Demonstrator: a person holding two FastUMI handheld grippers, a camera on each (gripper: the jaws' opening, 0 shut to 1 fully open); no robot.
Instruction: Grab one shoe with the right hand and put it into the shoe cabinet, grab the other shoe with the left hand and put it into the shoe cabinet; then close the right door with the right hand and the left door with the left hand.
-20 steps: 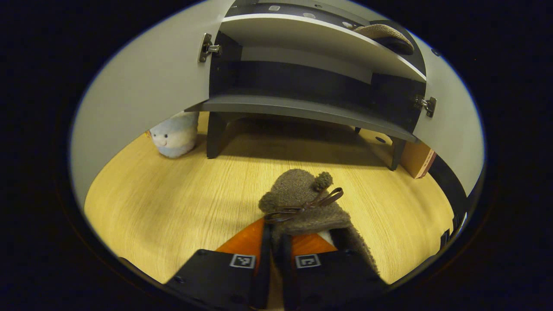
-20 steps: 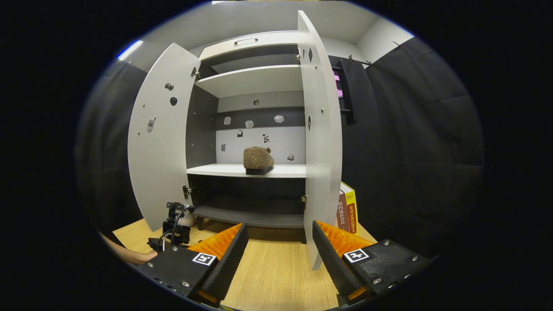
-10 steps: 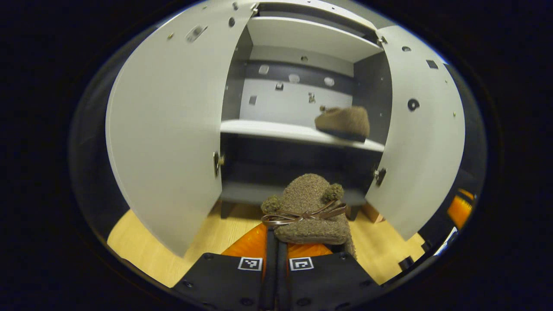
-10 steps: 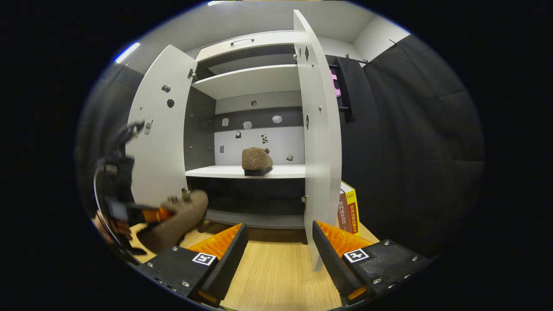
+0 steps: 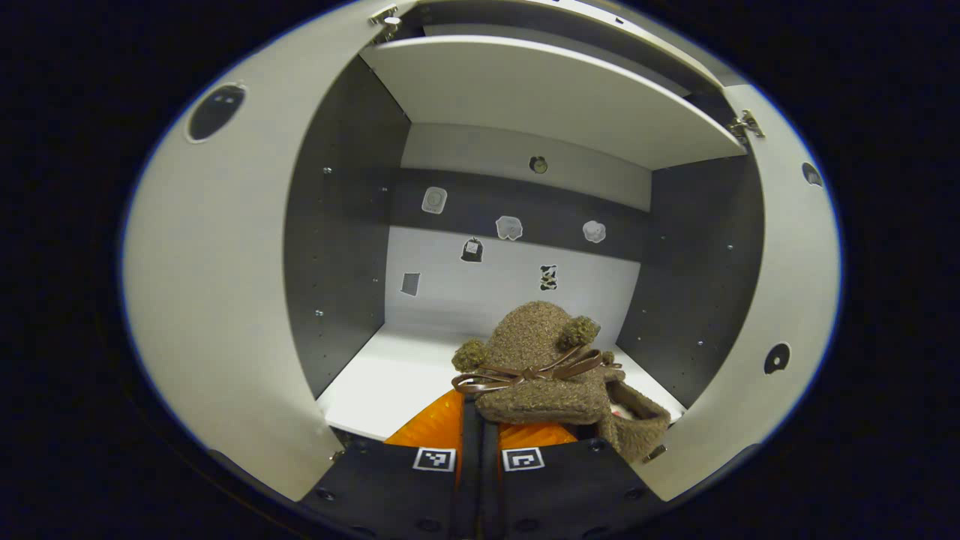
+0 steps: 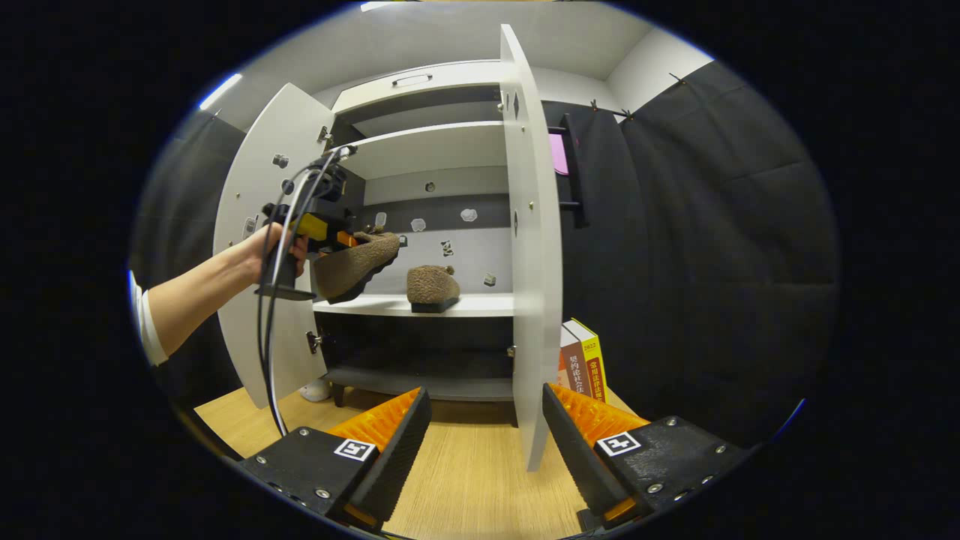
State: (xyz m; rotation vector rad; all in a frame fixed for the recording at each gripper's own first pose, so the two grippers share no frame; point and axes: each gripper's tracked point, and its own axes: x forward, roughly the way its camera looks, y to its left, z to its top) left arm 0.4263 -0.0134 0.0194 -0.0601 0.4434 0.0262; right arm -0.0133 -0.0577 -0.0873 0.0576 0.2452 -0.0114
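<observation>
Fingers of the left gripper (image 5: 474,420) clamp the brown shoe (image 5: 536,367) over the shelf (image 5: 390,375); right gripper (image 6: 484,442) gapes

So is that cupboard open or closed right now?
Open. Both doors, left door and right door, stand swung out from the shoe cabinet, showing one shoe on a shelf.

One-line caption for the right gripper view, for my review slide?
Left gripper carries a shoe toward the cabinet shelf beside the first shoe; right gripper waits open below.
</observation>
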